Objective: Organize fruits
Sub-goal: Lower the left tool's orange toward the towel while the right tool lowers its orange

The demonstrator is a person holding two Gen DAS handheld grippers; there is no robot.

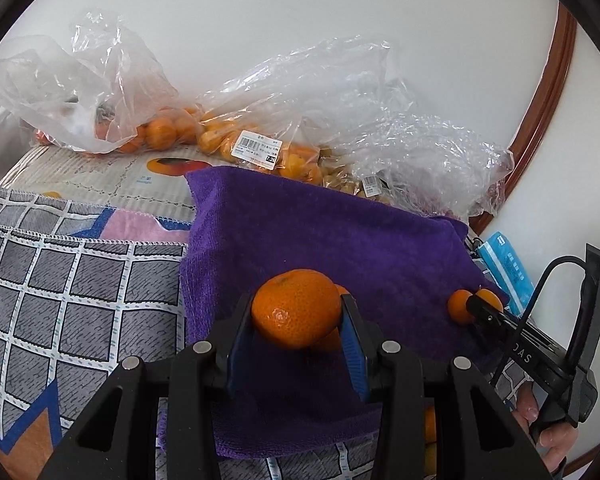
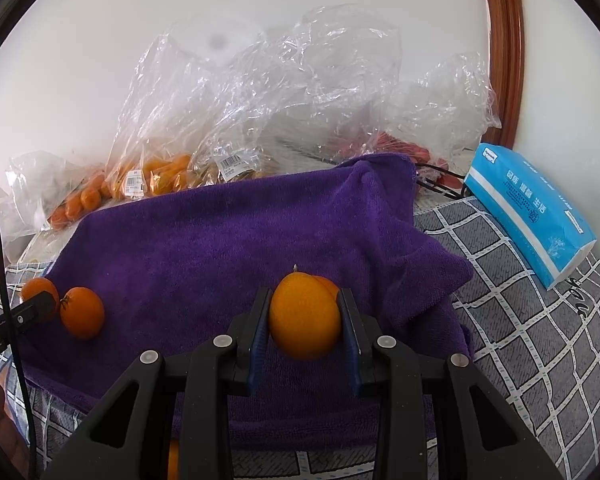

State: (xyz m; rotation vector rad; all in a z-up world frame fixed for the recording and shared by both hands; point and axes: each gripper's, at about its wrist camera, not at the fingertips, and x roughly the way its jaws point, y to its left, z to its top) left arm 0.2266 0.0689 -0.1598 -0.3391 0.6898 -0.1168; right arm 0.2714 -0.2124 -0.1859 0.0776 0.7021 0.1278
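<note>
Holding one orange (image 1: pixel 296 308) tight in the left claw (image 1: pixel 296 320) and another orange (image 2: pixel 305 318) in the right claw (image 2: pixel 305 320), over the purple towel (image 1: pixel 320 232), keeping both from rolling off.

Second orange (image 1: pixel 342 289) peeks out from behind the mandarin (image 1: pixel 296 308) in the left gripper (image 1: pixel 296 320), mostly hidden. Right wrist view, same story: another fruit (image 2: pixel 329 283) tucked behind the held orange (image 2: pixel 305 317). Price labels (image 1: pixel 256 149) on the far bags (image 1: pixel 300 120), print too small to read. Far right bag (image 2: pixel 432 120): reddish contents blurred by plastic, can't tell what. Fruit (image 1: pixel 430 424) near bottom, half covered by gripper frame. A hand (image 1: pixel 552 436) at near right, cut off by pic edge.
</note>
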